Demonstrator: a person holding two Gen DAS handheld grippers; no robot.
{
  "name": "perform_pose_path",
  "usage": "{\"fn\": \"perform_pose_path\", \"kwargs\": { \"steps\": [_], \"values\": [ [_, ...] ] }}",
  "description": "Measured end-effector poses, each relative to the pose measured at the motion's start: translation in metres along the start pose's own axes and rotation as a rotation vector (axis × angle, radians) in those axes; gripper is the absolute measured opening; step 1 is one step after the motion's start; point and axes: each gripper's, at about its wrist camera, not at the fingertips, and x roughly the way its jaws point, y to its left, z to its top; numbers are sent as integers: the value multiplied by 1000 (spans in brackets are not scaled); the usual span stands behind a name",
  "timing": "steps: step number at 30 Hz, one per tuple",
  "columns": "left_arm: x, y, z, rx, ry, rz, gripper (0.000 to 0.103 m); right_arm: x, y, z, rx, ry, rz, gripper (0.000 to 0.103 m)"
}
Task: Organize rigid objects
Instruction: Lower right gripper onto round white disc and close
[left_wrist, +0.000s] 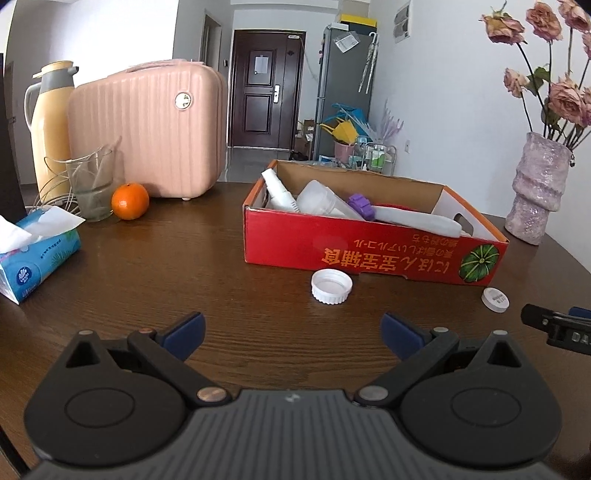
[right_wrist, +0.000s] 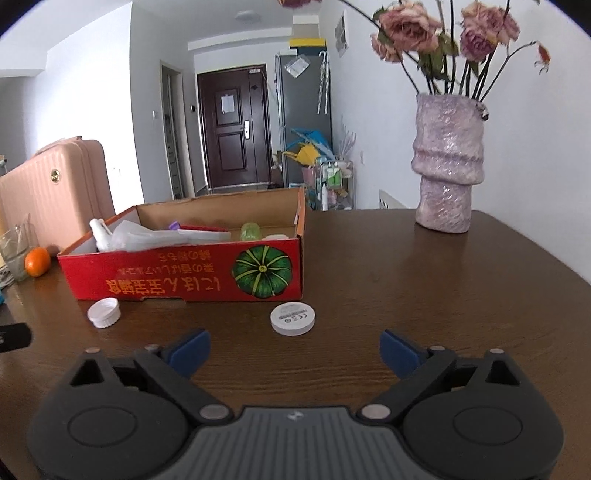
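Note:
A red cardboard box (left_wrist: 369, 247) (right_wrist: 184, 273) stands on the brown table and holds white bottles, a purple piece and other plastic items. A white ribbed cap (left_wrist: 331, 286) (right_wrist: 104, 312) lies open side up in front of the box. A flat white round disc (left_wrist: 495, 300) (right_wrist: 293, 318) lies near the box's corner. My left gripper (left_wrist: 291, 334) is open and empty, just short of the cap. My right gripper (right_wrist: 294, 350) is open and empty, just short of the disc; its tip shows in the left wrist view (left_wrist: 554, 325).
At the left stand a pink case (left_wrist: 147, 129), a yellow thermos (left_wrist: 48, 129), a glass cup (left_wrist: 92, 184), an orange (left_wrist: 130, 201) and a blue tissue pack (left_wrist: 33, 254). A purple vase (right_wrist: 447, 162) with dried roses stands at the back right.

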Motion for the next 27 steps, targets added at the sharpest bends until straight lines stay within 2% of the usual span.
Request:
{"fn": "perform_pose_path", "kwargs": {
  "steps": [7, 12, 20, 22, 24, 27],
  "values": [
    [3, 1, 1, 4, 5, 10, 103, 50, 3, 12, -31, 73, -24, 80],
    [4, 2, 1, -1, 8, 7, 103, 77, 2, 20, -7, 120, -46, 70],
    [6, 1, 1, -1, 16, 6, 103, 94, 7, 25, -23, 140, -56, 63],
    [6, 1, 1, -1, 17, 5, 103, 94, 7, 25, -28, 133, -52, 58],
    [7, 1, 1, 0, 17, 6, 103, 92, 9, 24, -38, 122, -37, 39],
    [7, 1, 1, 2, 16, 8, 103, 90, 13, 22, -56, 109, -51, 39]
  ]
}}
